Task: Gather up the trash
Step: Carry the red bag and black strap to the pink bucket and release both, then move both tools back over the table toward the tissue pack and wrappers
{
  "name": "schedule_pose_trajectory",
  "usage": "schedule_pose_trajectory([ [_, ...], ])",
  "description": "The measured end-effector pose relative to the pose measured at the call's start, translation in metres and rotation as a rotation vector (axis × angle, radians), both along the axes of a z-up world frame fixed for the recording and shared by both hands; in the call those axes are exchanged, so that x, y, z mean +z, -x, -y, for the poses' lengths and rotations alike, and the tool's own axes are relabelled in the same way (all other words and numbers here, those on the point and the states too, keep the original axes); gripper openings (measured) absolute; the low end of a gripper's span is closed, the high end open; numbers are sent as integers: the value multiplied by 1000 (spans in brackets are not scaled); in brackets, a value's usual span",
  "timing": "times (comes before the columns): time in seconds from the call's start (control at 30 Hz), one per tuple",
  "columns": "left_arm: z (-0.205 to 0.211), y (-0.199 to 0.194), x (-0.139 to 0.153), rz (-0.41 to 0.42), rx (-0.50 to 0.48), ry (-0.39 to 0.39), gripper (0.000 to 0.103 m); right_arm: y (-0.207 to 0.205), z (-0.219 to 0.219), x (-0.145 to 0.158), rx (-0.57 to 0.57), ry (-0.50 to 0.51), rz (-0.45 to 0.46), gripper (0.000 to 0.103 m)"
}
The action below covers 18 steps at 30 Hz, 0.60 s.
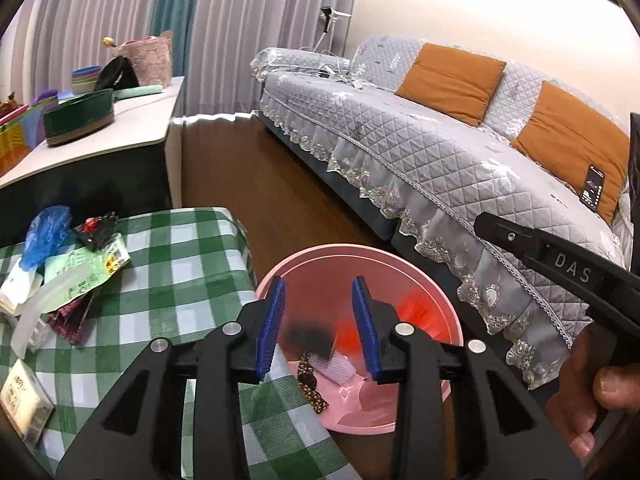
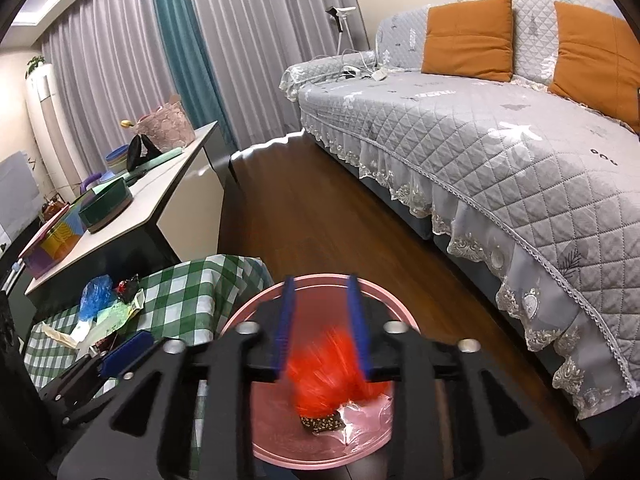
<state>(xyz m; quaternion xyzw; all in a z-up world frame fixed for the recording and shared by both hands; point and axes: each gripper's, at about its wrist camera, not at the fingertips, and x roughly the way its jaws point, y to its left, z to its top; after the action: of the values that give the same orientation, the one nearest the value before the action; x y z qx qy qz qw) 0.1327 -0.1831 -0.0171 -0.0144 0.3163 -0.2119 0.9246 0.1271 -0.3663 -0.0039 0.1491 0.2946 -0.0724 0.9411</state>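
Note:
A pink bin (image 1: 424, 276) stands on the floor beside a green checked table (image 1: 188, 264). My left gripper (image 1: 318, 328) is open above the bin; a blurred dark item (image 1: 312, 342) is in the air below its jaws. A spotted dark wrapper (image 1: 310, 384) and clear plastic lie in the bin. My right gripper (image 2: 322, 328) is open over the bin (image 2: 256, 312), and a blurred red wrapper (image 2: 332, 380) is in the air between and below its fingers. More trash lies on the table: a blue bag (image 1: 44, 236), a green packet (image 1: 86, 270), a white tissue pack (image 1: 26, 404).
A grey quilted sofa (image 1: 420, 148) with orange cushions runs along the right. A white side table (image 1: 100, 140) with a green bowl and a pink basket stands behind the checked table. Dark wood floor (image 2: 304, 220) lies between them.

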Motion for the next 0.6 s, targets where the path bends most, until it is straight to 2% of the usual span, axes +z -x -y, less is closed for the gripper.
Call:
schedule_pose_trajectory([
  [0.33,-24,20,18,20,40,1,34,5,-11,9,20,7,11,36],
  [0.6,-64,54,39,57,112,-7,34,20,-40,24,75,33,42,37],
])
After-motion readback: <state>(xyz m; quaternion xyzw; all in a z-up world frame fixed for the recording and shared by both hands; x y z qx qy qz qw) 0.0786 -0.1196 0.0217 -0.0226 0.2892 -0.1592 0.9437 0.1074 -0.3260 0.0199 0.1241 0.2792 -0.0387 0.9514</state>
